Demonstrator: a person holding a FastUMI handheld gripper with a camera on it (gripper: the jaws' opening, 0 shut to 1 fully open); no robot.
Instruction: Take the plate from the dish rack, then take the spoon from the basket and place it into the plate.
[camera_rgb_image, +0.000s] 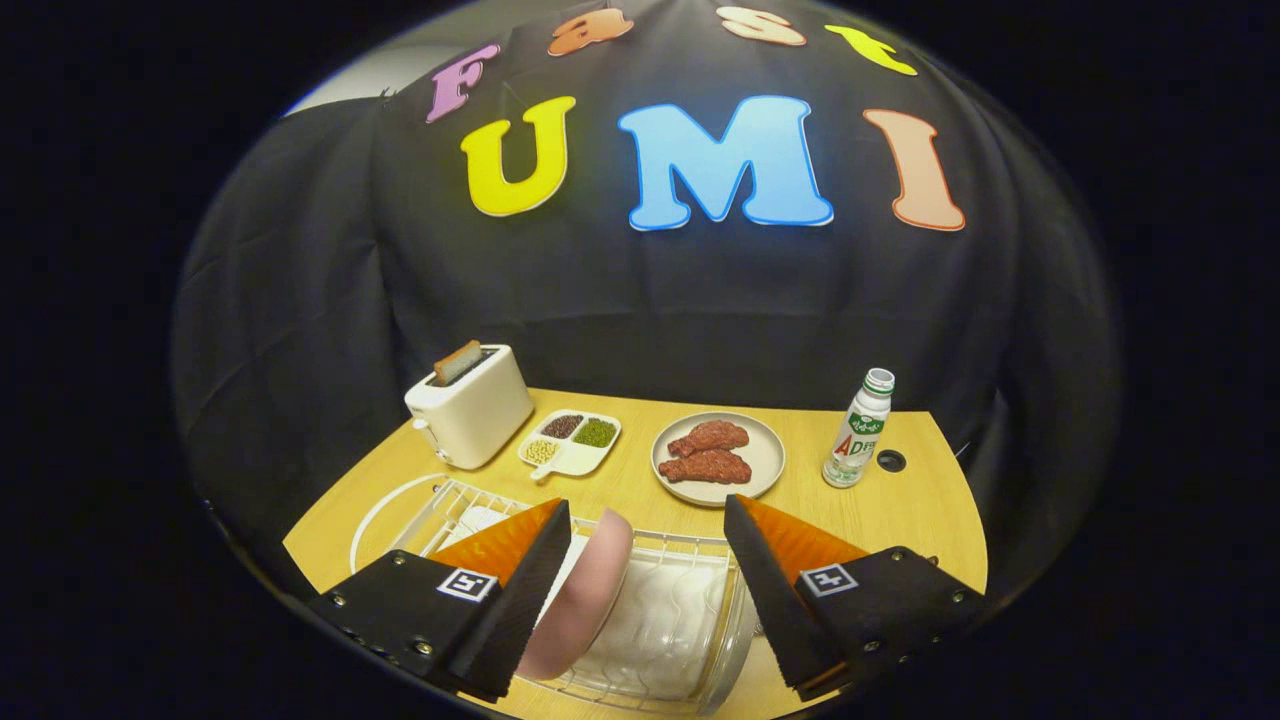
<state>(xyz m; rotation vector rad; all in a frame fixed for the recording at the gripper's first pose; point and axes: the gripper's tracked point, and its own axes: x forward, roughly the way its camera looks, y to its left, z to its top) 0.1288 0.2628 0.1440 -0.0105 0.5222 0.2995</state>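
The gripper (648, 520) is spread wide with nothing held, its two fingers angled down over the dish rack (660, 545). Between them, closer to the left finger and just ahead of and below its tip, the pink plate (585, 600) stands on edge in the white wire rack, leaning slightly; whether that finger touches it cannot be told, and the right finger is well apart from it. My guess is that the plate is stiff, fairly light and smooth, so likely slippery under the pads and liable to chip if knocked against the wires. The upper rim looks like the best place to take hold, one finger on each face, since the lower part sits down among the wires over a clear drip tray. The fingers would need to shift left so the rim falls midway between them before closing. Beyond the fingers on the wooden table (900, 520) are a white toaster (470, 405) holding a slice, a divided dish of beans (570, 440), a round plate of meat (718, 455), and a small bottle (858, 430) off to the right.
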